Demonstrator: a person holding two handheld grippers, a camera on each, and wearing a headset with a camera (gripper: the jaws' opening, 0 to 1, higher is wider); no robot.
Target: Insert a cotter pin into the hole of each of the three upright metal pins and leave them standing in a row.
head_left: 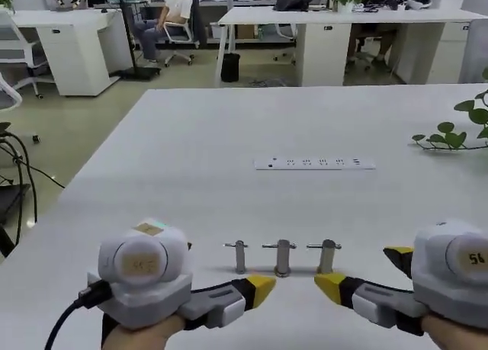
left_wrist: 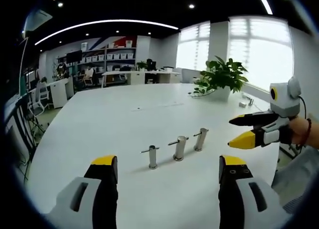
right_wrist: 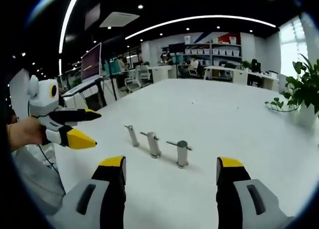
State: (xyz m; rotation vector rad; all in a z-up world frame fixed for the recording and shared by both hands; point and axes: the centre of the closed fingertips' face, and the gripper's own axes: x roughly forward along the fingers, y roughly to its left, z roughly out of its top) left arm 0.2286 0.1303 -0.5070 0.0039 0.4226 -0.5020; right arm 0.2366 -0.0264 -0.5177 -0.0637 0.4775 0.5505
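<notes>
Three upright metal pins stand in a row on the white table near its front edge: left pin [head_left: 240, 257], middle pin [head_left: 283, 258], right pin [head_left: 326, 256]. Each has a thin cotter pin through its top, poking out sideways. In the left gripper view the same pins [left_wrist: 178, 148] stand just beyond my left gripper [left_wrist: 168, 162], which is open and empty. My right gripper [right_wrist: 171, 162] is open and empty too, with the nearest pin [right_wrist: 182, 154] just ahead of it. Seen from the head, the yellow tips of both grippers flank the row from in front, apart from the pins.
A white power strip [head_left: 314, 164] lies on the table farther back. Trailing plant leaves [head_left: 457, 133] reach in at the right edge, and a potted plant [left_wrist: 219, 79] stands near the window. Desks, chairs and a seated person [head_left: 171, 14] are beyond the table.
</notes>
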